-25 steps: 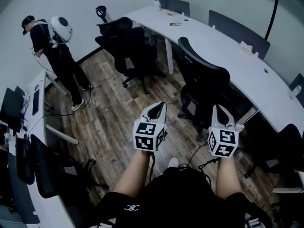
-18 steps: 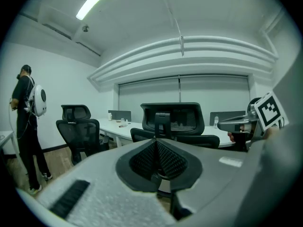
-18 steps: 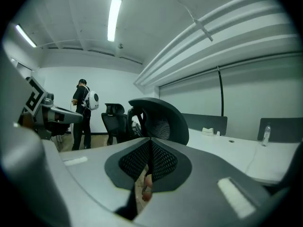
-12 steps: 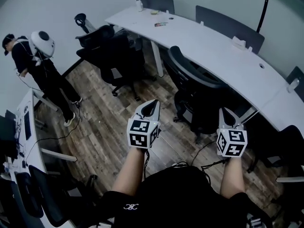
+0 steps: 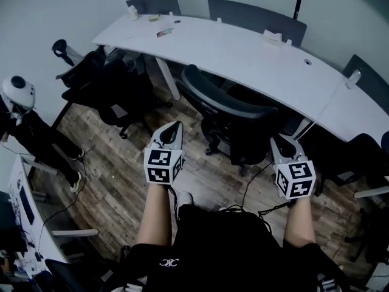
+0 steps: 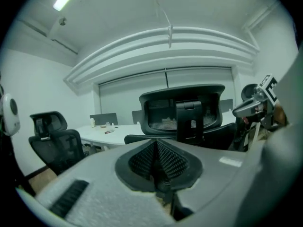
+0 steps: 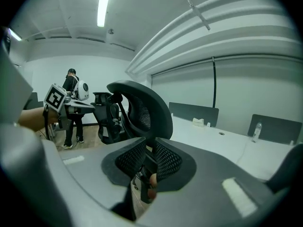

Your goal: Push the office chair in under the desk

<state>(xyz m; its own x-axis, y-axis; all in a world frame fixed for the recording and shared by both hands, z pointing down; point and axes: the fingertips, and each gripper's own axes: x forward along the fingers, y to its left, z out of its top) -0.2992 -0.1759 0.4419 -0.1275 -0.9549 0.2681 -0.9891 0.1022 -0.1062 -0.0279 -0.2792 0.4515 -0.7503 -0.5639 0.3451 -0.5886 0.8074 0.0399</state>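
The black office chair (image 5: 234,117) stands ahead of me with its curved mesh back (image 6: 182,112) toward me, its seat partly under the white curved desk (image 5: 243,47). My left gripper (image 5: 172,129) is shut and empty, short of the chair's left side without touching it. My right gripper (image 5: 281,143) hovers by the chair's right side; its jaws are opening, a narrow gap shows and nothing is between them. In the right gripper view the chair back (image 7: 142,108) rises just beyond the right gripper (image 7: 147,150). In the left gripper view the left gripper (image 6: 156,148) points at the chair.
A second black chair (image 5: 100,84) stands at the desk's left end. A person (image 5: 24,120) with a white helmet stands at the far left. Dark partition panels (image 5: 255,17) line the desk's far side. A cable (image 5: 252,181) lies on the wood floor, and another chair (image 5: 364,157) stands at the right.
The chair and desk have come round to lie straight ahead of me. My two grippers stand wider apart, one on each side of the chair back. The person has slid to the view's left edge.
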